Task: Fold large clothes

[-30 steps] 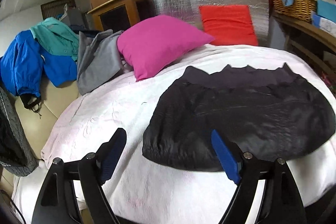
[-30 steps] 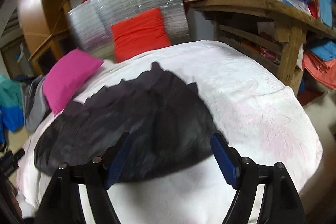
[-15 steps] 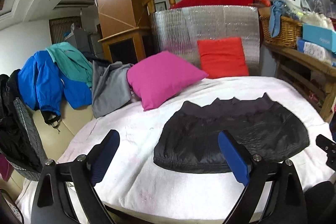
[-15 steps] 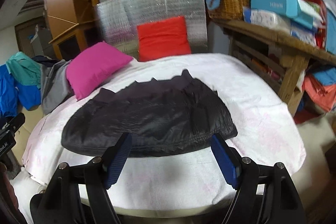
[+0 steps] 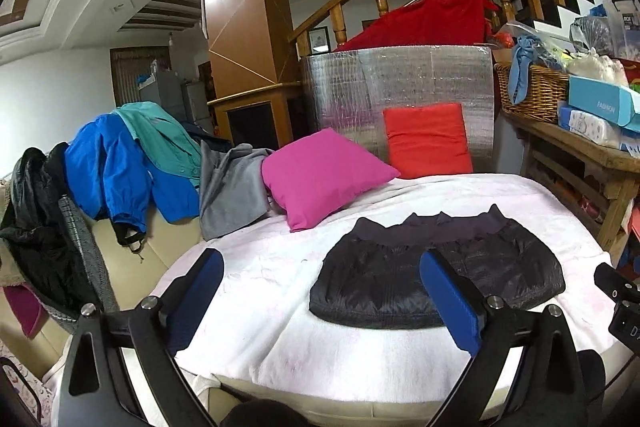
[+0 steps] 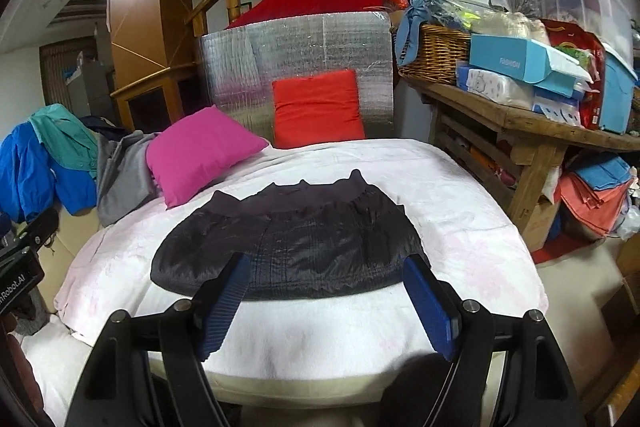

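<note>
Both wide-open, empty grippers, left gripper (image 5: 322, 301) and right gripper (image 6: 330, 301), have backed off the black skirt (image 6: 288, 247).

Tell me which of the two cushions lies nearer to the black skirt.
The pink cushion: its lower corner nearly reaches the black skirt, while the red cushion stands farther back, upright against the silver panel.

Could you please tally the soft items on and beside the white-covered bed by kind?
Square cushions: 2, magenta and red.
Black quilted skirt lying flat: 1.
Garments draped at the bed's left: 3, blue, teal, grey.
Total: 6.
</note>
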The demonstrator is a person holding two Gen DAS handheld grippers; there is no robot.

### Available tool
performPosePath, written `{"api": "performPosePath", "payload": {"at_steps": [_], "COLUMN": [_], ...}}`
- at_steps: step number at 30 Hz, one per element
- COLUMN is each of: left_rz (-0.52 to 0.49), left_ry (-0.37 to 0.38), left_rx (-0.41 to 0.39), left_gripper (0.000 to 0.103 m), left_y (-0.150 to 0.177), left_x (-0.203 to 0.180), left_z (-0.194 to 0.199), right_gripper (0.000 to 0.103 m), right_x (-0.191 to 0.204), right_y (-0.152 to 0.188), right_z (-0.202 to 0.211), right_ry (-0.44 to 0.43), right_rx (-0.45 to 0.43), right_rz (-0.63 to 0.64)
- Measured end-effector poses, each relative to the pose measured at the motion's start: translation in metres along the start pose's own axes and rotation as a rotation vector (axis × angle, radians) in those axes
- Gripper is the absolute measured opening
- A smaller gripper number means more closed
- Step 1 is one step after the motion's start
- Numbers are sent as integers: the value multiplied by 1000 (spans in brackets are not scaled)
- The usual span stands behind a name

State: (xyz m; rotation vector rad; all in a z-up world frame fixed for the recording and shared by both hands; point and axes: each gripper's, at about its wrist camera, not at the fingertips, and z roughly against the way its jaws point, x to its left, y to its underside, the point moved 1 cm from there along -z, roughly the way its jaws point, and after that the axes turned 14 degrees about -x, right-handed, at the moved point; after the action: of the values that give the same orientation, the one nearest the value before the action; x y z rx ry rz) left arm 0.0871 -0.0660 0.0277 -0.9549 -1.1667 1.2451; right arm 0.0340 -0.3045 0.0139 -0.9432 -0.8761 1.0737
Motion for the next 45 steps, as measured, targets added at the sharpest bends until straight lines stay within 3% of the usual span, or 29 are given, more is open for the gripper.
{"api": "performPosePath", "payload": {"at_steps": [13,24,45], "left_rz": [-10,11,7], "left_ry": [-10,-18,-14], "left_rx": [4,-55,-44], "left_gripper": [99,99,99], "left_y": [-4,-18,-15], "left_x": [5,20,20], "left_z": [37,64,64], "right_gripper": [82,82,82], "right_x": [5,12,18], "right_y": [-4,-15,-7], "right_z": [34,56,51], "right_ry": [6,-4,-14], "right_rx": [-25,-70,-42], "right_rz": [-14,-14,-14]}}
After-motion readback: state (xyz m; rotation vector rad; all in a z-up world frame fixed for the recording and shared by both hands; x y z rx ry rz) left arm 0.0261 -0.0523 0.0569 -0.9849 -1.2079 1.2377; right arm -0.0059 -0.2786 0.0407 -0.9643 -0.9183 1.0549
